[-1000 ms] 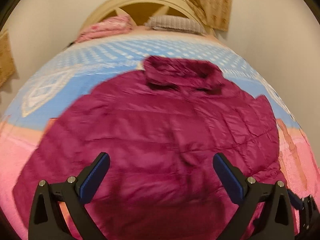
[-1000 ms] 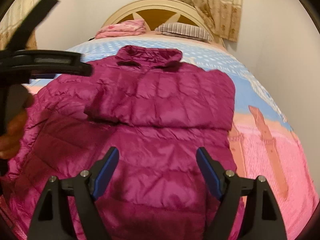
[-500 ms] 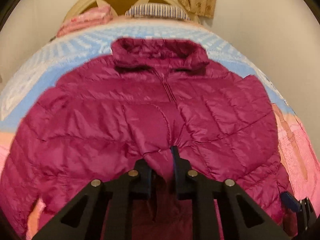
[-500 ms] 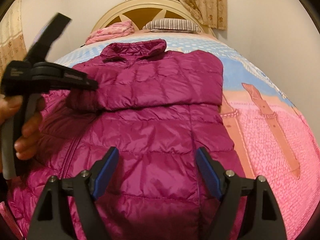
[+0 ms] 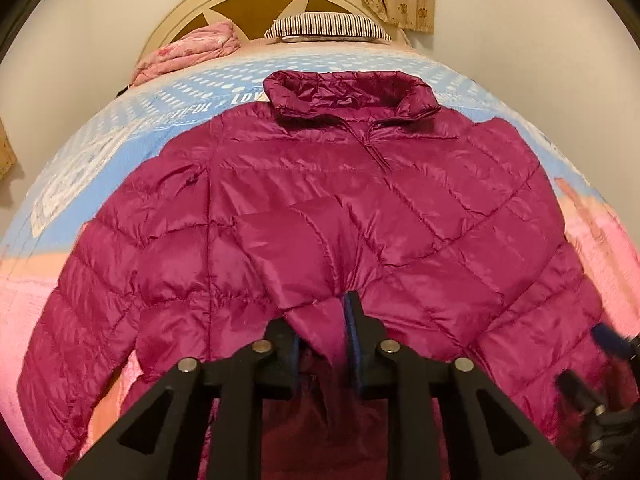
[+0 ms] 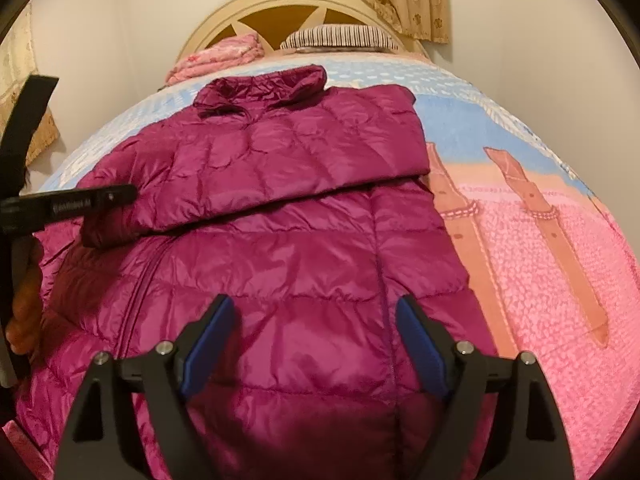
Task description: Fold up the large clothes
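Left hand-held gripper (image 5: 322,336) pinching jacket (image 5: 360,216)

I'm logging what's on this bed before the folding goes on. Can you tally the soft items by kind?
Puffer jacket: 1, magenta, pinched by the left gripper
Striped pillow: 1
Folded pink blanket: 1
Bedspread: 1, blue and pink
Total: 4
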Demonstrator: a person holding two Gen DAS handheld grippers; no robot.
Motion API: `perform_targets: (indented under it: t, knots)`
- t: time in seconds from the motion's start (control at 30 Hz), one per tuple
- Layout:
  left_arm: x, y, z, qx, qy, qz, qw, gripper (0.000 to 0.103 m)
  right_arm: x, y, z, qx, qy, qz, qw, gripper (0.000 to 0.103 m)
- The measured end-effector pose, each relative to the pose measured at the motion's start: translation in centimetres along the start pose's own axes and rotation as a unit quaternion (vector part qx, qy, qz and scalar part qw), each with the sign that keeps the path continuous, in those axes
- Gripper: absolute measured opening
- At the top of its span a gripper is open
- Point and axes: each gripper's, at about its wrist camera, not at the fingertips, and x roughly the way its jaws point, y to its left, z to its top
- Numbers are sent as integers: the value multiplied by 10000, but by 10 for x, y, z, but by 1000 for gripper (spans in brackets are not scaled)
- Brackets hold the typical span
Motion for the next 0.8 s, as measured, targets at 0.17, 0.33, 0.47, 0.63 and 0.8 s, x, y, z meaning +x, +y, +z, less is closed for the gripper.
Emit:
perform_targets:
  t: [0.17, 0.33, 0.47, 0.63, 0.8]
  knots:
    - [-37, 8, 10, 17, -711, 581, 9958, 75, -42, -20, 27, 153, -347, 9, 9993, 86]
    - [-52, 12, 22, -61, -1137, 843, 9899, 84, -53, -42, 70, 204, -731, -399, 9963, 88]
    - [-19, 3, 33, -134, -842, 1002, 9913, 84, -12, -63, 106, 502, -689, -411, 9955, 84]
    - [27, 2, 25, -88, -502, 1391, 9890, 84, 53, -70, 120, 340, -531, -271, 9976, 80]
    - [39, 14, 15, -99, -481, 1241, 9911, 84, 93, -84, 98, 644, -100, 36, 9979, 78]
